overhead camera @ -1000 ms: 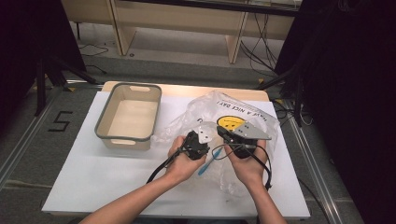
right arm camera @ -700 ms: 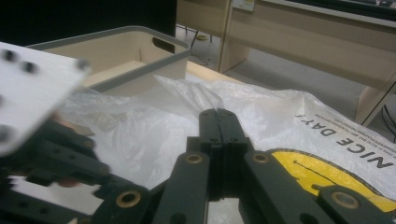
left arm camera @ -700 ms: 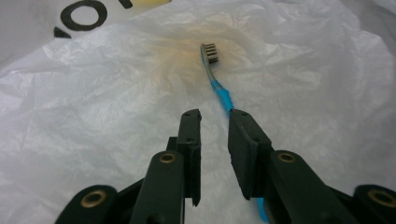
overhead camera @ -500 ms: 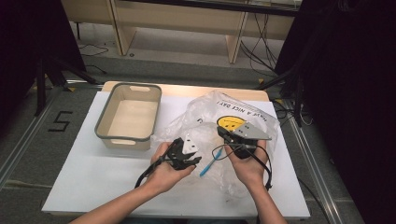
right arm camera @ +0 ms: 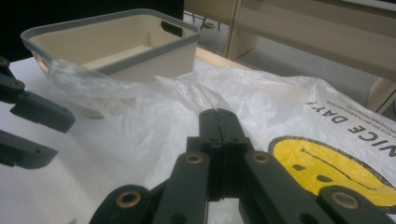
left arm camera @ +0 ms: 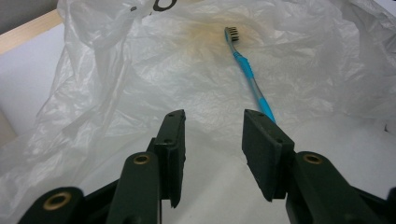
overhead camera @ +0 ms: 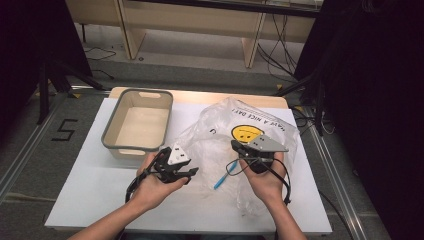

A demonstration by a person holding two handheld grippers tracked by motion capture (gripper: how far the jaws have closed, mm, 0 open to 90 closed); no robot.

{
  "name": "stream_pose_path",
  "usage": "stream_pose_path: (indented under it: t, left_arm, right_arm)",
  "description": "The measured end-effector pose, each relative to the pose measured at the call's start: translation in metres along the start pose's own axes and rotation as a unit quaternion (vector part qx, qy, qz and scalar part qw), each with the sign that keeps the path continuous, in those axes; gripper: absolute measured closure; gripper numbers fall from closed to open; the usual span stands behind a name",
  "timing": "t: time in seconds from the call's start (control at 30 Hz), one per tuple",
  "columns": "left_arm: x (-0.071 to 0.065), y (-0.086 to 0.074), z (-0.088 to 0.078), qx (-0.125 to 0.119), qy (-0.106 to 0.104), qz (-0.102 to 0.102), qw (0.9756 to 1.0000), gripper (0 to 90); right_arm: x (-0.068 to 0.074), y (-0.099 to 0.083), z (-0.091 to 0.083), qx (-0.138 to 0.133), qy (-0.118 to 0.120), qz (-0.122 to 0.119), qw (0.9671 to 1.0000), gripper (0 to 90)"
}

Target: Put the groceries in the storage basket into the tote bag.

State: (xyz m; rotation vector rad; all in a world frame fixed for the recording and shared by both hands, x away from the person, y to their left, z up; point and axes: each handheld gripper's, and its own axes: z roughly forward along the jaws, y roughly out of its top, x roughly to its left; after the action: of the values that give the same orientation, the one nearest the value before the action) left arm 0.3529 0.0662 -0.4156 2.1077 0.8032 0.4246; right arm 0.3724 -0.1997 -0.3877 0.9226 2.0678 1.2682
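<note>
Centre of the high view: your white tabletop (overhead camera: pixel 90 195) carries a clear plastic bag (overhead camera: pixel 215 140) with a blue toothbrush (overhead camera: pixel 223 176) inside. Right claw (right arm camera: pixel 218 116) is clenched on a bag fold. Left claw (left arm camera: pixel 212 140), lower centre, has just been opening and is released, empty.

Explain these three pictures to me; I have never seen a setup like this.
A person sits at a white table with a hand-held two-jaw gripper in each hand. One picture is taken from above; the other two come from cameras riding on each gripper. On the table lie a beige bin and a thin plastic bag with a smiley print, a blue toothbrush inside it. The right gripper is shut, pinching the bag's edge. The left gripper has just been opening; nothing sits between its jaws.
</note>
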Motion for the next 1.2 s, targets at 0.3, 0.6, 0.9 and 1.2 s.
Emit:
stream_pose_path:
  t: [0.3, 0.6, 0.9, 1.2]
  left_arm:
    - [0.002, -0.010, -0.011, 0.000, 0.001, -0.003, 1.0000, 56.3]
    - [0.006, -0.013, -0.017, -0.006, 0.006, -0.016, 0.9998, 52.1]
    - [0.017, -0.010, -0.012, -0.013, 0.033, -0.018, 0.9992, 46.1]
    - [0.031, -0.013, 0.014, 0.021, 0.045, -0.013, 0.9987, 38.6]
  right_arm:
    - [0.002, -0.014, -0.002, 0.036, 0.021, -0.009, 0.9991, 90.0]
    - [0.012, -0.035, 0.002, 0.092, 0.060, -0.019, 0.9938, 90.0]
    - [0.019, -0.055, 0.012, 0.151, 0.098, -0.026, 0.9833, 90.0]
    - [0.022, -0.069, 0.018, 0.189, 0.116, -0.030, 0.9747, 90.0]
